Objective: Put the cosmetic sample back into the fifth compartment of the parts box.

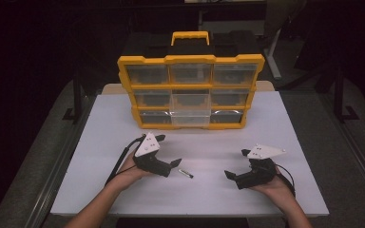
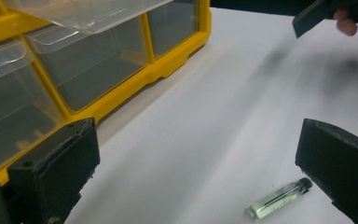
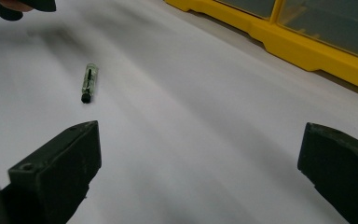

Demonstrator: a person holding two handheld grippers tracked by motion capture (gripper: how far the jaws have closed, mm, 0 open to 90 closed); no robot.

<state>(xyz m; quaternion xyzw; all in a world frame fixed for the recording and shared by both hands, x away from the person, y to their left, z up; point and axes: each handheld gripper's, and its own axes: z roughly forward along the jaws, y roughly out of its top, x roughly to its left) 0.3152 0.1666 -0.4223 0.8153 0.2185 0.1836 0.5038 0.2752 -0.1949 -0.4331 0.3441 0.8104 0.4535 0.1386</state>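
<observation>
A small clear vial (image 1: pixel 186 173) with a dark cap lies flat on the white table (image 1: pixel 275 123), between my two grippers. My left gripper (image 1: pixel 168 150) is open just left of it with nothing between its jaws. In the left gripper view the vial (image 2: pixel 279 198) rests close to the right jaw, and the left gripper (image 2: pixel 196 179) stands wide open. My right gripper (image 1: pixel 237 163) is open too, empty, to the right of the vial. The right gripper view has the vial (image 3: pixel 88 82) ahead and to the left of the open right gripper (image 3: pixel 196 179).
A yellow organizer (image 1: pixel 190 59) with three rows of clear drawers and a top handle stands at the back middle of the table. One clear drawer (image 2: pixel 88 14) juts out from its front. Bare white surface lies between the organizer (image 3: pixel 307 51) and the grippers.
</observation>
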